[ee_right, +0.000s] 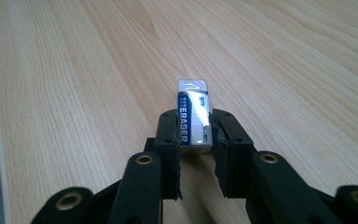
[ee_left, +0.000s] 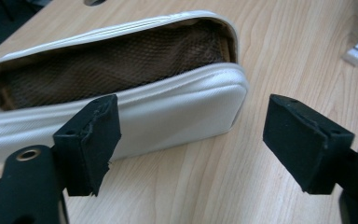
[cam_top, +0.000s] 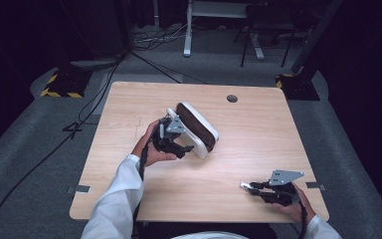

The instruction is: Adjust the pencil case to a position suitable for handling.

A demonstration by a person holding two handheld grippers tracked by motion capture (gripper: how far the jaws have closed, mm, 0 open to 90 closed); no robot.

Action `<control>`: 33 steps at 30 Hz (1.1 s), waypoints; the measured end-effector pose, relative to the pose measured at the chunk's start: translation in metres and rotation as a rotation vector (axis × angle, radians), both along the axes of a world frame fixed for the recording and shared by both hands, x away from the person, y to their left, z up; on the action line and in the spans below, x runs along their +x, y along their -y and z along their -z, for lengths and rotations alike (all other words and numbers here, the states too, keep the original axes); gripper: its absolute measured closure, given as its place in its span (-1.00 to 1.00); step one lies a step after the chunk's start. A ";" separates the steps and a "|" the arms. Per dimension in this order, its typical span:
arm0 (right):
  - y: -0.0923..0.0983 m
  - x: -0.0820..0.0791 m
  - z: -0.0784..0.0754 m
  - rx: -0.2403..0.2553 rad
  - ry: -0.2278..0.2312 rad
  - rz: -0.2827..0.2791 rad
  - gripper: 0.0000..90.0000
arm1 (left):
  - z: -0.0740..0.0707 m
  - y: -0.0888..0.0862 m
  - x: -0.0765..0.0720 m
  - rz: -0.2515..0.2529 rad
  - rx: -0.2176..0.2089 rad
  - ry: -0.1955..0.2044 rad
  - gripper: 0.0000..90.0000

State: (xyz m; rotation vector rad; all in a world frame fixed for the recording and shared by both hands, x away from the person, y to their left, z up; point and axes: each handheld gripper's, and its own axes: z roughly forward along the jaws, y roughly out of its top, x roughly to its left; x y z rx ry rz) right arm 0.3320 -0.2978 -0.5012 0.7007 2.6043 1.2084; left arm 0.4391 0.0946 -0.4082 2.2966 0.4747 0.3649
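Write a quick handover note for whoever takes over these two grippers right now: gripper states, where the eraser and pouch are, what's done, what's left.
Right gripper: shut on the eraser, at the table's near right corner, the eraser pointing toward the pouch.
Left gripper: open, nothing between the jaws, right beside the white pouch.
Pouch: mid-table, mouth open, brown mesh lining showing.
Done: eraser picked up, pouch standing open.
Left: probably carry the eraser across and drop it into the pouch, steadying the pouch with the left gripper if it tips.
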 end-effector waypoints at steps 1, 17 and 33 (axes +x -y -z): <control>0.002 0.000 0.000 0.003 -0.001 0.005 0.63 | 0.001 0.004 0.002 0.007 0.010 -0.003 -0.59; 0.005 0.003 0.000 -0.004 0.007 0.012 0.62 | 0.025 0.028 0.009 0.058 0.002 -0.065 -0.47; 0.006 0.002 0.000 0.002 0.002 0.018 0.62 | -0.001 0.036 0.018 0.058 -0.004 0.033 -0.52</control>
